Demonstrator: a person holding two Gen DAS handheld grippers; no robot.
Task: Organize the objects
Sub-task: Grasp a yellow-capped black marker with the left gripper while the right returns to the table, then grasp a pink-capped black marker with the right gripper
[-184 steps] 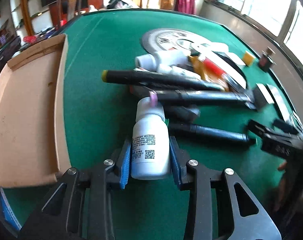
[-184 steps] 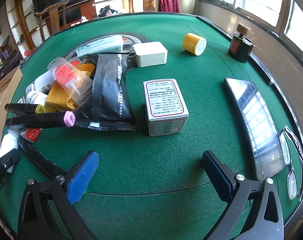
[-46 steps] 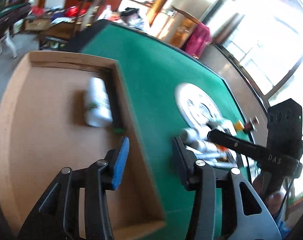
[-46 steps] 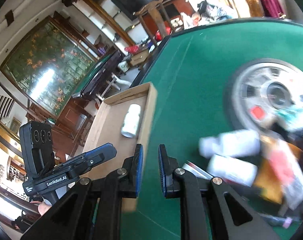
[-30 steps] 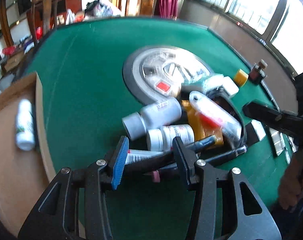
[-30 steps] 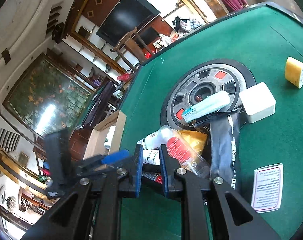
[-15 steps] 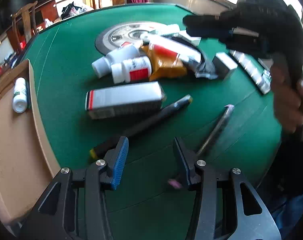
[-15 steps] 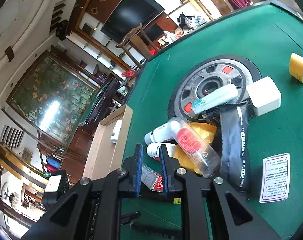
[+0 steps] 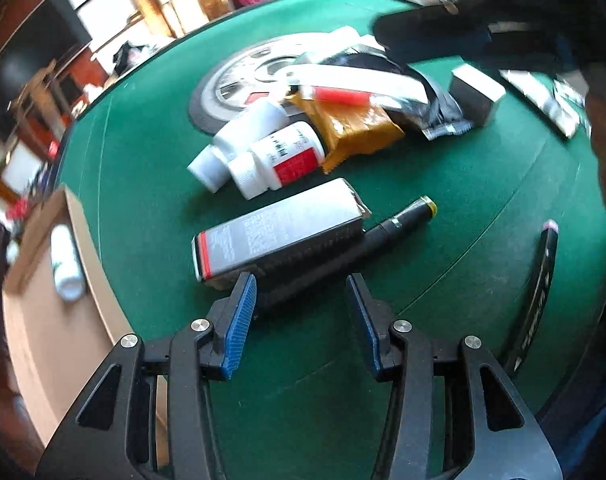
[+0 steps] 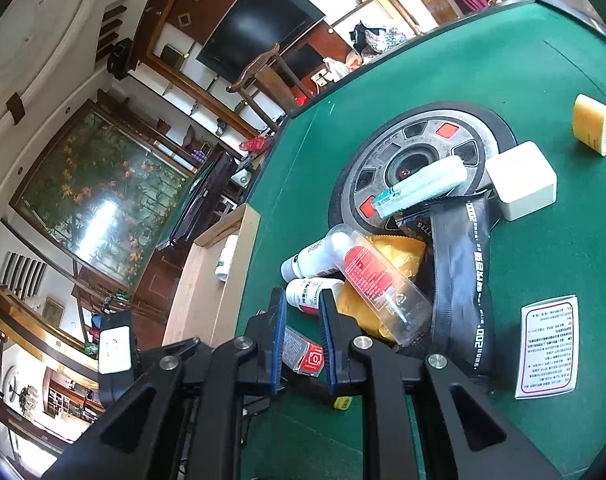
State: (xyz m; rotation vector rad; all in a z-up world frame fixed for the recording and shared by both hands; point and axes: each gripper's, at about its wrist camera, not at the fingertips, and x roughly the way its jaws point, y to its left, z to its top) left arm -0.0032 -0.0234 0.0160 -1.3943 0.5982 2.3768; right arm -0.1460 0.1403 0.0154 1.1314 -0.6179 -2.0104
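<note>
Our left gripper (image 9: 301, 314): fingers apart, empty, black marker (image 9: 343, 258) w/ its end just ahead btwn the tips. Our right gripper (image 10: 301, 332): fingers together, nothing held.

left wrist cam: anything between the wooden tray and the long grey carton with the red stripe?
In the left wrist view, only bare green felt table lies between the shallow wooden tray and the long grey red-striped carton.
</note>
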